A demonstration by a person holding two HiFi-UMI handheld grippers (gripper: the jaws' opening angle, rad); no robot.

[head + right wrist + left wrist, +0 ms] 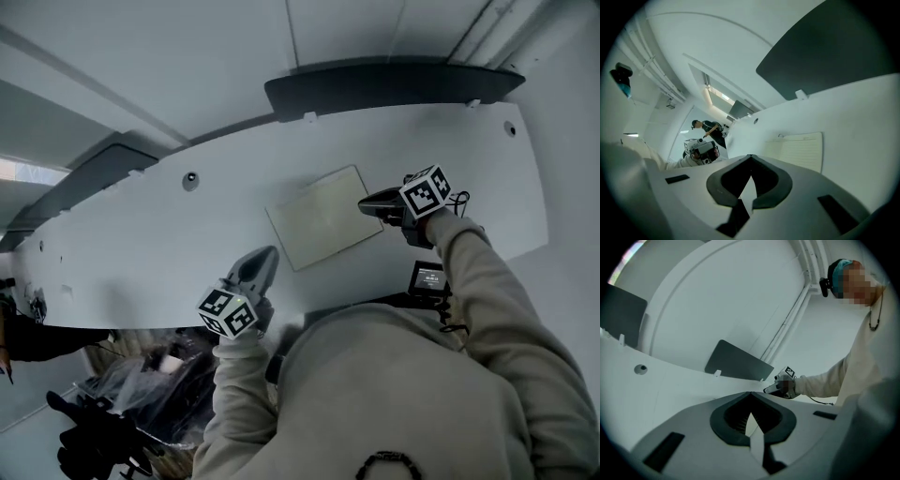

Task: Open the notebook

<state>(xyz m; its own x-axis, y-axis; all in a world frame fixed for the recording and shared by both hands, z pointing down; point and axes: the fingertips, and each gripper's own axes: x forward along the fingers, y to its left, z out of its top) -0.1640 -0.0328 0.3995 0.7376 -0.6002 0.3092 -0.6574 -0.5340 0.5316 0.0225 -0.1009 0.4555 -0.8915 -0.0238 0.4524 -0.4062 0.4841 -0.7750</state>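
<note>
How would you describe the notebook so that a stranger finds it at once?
Look at the long white table with a dark panel along its far edge. Near its middle, beside the right gripper, lies the notebook: the only cream rectangle there, with a lined page showing.

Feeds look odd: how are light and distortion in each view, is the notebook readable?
Head view: even light, no glare, table edge bowed by the lens, notebook pale against it. Right gripper view: heavy fisheye, black corners, notebook's ruled lines show. Left gripper view: same fisheye, no notebook seen.
</note>
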